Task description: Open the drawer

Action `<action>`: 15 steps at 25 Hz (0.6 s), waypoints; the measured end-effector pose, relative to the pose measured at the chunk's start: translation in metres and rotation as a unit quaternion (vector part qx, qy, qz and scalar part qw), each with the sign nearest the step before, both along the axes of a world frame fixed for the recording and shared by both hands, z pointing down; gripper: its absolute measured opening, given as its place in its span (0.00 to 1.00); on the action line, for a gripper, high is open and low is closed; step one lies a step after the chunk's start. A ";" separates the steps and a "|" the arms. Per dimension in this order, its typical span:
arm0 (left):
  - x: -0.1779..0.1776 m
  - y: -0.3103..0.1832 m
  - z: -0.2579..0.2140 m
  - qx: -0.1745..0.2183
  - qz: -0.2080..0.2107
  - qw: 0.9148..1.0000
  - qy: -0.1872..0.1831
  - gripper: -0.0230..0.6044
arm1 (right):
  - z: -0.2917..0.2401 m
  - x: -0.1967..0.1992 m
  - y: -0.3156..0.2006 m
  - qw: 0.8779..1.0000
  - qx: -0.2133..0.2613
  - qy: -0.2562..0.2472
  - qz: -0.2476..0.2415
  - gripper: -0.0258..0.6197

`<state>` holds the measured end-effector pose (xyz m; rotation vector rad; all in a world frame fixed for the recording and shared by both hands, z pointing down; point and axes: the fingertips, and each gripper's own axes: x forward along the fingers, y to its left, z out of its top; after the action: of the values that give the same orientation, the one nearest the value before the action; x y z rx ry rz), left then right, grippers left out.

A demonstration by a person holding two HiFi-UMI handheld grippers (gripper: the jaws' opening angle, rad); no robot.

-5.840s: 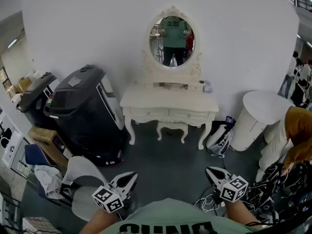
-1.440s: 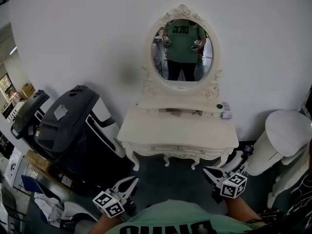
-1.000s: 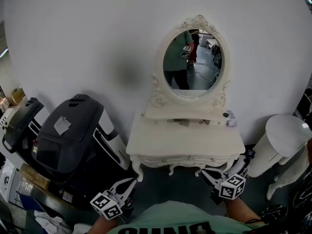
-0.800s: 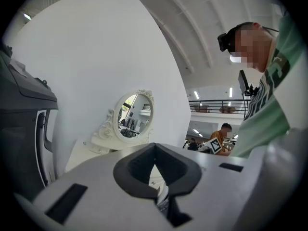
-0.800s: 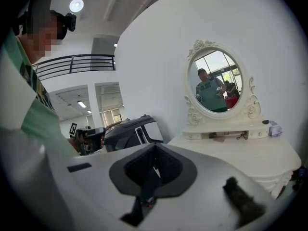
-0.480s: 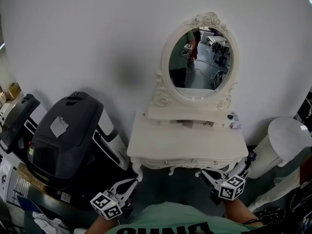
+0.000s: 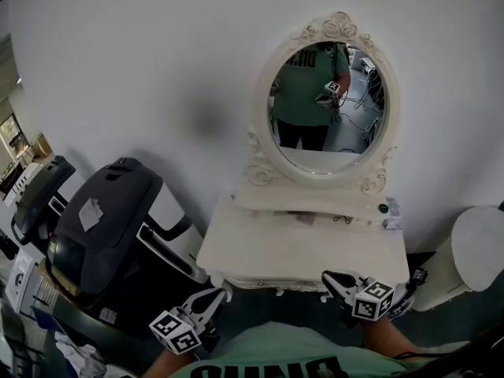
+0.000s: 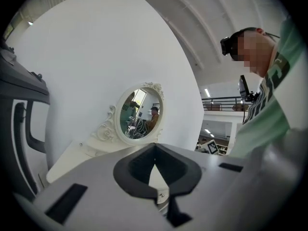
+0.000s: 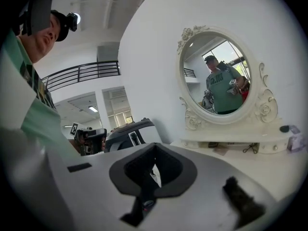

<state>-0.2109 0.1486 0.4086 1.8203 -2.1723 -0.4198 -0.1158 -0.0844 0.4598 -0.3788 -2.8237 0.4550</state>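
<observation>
Looking down, I'm seeing the white wall (image 7: 157,53) filling the back and a black machine (image 7: 102,227) standing left of the white dressing table (image 7: 299,246). Its oval mirror (image 7: 327,101) is showing a person in a green shirt. The drawer (image 7: 272,284) is sitting closed under the tabletop's front edge. My left gripper (image 7: 220,294) and right gripper (image 7: 327,276) are hovering near it, both with jaws pressed together, pinching nothing.

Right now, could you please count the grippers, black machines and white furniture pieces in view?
Grippers: 2 (left gripper, right gripper)
Black machines: 2 (large machine, smaller machine)
White furniture: 2 (dressing table, round cabinet)
Total: 6
</observation>
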 end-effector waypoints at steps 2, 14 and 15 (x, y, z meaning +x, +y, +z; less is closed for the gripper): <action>0.005 -0.036 -0.003 -0.002 0.006 1.000 -0.003 0.05 | -0.003 -0.003 -0.032 1.000 -0.002 -0.003 -0.002 0.05; 0.007 -0.139 -0.005 -0.033 0.019 0.999 -0.003 0.05 | 0.029 0.000 -0.133 0.999 -0.039 0.009 0.010 0.05; 0.007 -0.141 -0.003 -0.037 0.022 0.999 -0.001 0.05 | 0.033 -0.001 -0.136 0.999 -0.043 0.010 0.012 0.05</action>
<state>-0.2044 0.0073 0.4055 1.8242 -2.1156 -0.3240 -0.1165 -0.2205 0.4931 -0.3552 -2.7998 0.5831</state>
